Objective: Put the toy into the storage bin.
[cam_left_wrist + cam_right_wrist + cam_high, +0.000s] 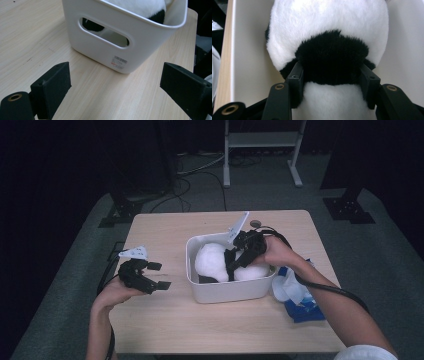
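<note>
Panda plush (pixel 329 37) lies lengthwise in the white bin (pixel 227 292) near the table's middle, right gripper (pixel 332 80) pinching its black band from above; left gripper (pixel 152 276) spread, idle.

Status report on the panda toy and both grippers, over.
Right hand-held gripper clamped on plush panda inside white bin. Left hand-held gripper open over table, beside bin. Nothing in the way.

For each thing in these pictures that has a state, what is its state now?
Plush panda: lying inside the bin, gripped at its black band.
White bin: upright on the table, uncovered.
Right gripper: shut on the panda.
Left gripper: open, nothing between its jaws.
Blue and white cloth: crumpled beside the bin.
</note>
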Available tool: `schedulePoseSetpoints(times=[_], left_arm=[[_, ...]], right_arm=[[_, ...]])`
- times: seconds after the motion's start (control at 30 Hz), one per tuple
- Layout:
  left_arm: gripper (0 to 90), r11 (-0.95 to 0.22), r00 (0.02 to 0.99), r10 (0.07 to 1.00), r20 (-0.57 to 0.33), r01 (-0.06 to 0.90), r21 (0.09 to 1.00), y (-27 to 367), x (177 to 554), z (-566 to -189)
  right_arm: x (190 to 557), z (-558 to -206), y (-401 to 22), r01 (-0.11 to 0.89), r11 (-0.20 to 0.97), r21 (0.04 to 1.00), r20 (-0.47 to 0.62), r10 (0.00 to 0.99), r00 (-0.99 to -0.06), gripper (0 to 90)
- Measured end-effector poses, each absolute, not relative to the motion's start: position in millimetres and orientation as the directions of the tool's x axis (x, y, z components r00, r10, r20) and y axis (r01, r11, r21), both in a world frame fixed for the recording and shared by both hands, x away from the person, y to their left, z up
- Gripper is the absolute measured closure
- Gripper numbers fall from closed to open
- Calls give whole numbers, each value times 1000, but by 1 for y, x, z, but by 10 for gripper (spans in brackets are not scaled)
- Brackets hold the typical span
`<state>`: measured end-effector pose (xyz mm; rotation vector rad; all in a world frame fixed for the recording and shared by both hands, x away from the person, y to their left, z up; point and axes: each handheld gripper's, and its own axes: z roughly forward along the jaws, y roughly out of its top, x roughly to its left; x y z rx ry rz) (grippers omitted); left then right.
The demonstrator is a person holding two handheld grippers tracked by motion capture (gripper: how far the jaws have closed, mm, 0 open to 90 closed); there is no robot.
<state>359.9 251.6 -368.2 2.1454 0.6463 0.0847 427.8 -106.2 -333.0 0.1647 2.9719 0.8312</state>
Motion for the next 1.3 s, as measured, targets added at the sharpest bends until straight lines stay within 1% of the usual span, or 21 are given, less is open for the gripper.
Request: schedulePoseSetpoints(times=[0.23,0.87,1.17,1.3], left_arm=[[83,-487,861,479,-172,423,764,251,360,-369],[83,-481,856,487,-174,429,765,255,359,-369],[84,-487,856,486,-174,430,760,253,360,-370],[83,-488,856,488,-174,432,758,253,360,-371]], right_arm=[[420,-341,-101,76,862,502,-14,96,-995,484],[424,-361,-86,59,900,431,22,55,-998,449],[427,-366,-85,79,913,400,49,65,-997,411],[429,-366,-84,98,919,383,66,78,-995,360]])
